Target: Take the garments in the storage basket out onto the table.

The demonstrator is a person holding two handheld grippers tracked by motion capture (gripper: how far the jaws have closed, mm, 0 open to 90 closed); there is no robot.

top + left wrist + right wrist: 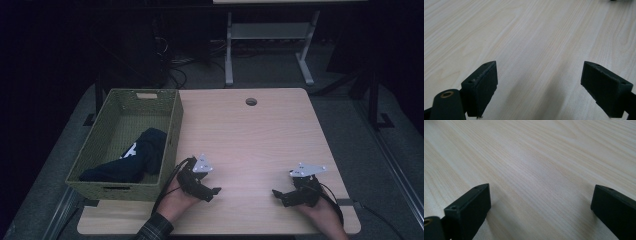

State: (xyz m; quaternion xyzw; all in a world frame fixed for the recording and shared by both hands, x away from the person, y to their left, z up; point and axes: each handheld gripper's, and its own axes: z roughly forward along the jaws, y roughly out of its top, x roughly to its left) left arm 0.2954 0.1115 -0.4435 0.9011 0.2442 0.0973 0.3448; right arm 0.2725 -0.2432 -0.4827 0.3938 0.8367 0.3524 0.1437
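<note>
A green woven basket (172, 131) stands at the table's left side with a dark blue garment (135, 159) lying inside it. My left gripper (214, 193) rests low over the table just right of the basket's near corner, open, with bare wood between its jaws (539, 82). My right gripper (278, 196) sits near the front right of the table, also open over bare wood (540, 205). Both point toward the middle of the table, facing each other.
The light wooden table (250, 140) has a round cable hole (251, 101) near its far edge. Beyond it stand a white table frame (270, 35) and tangled cables (172, 60) on the dark floor.
</note>
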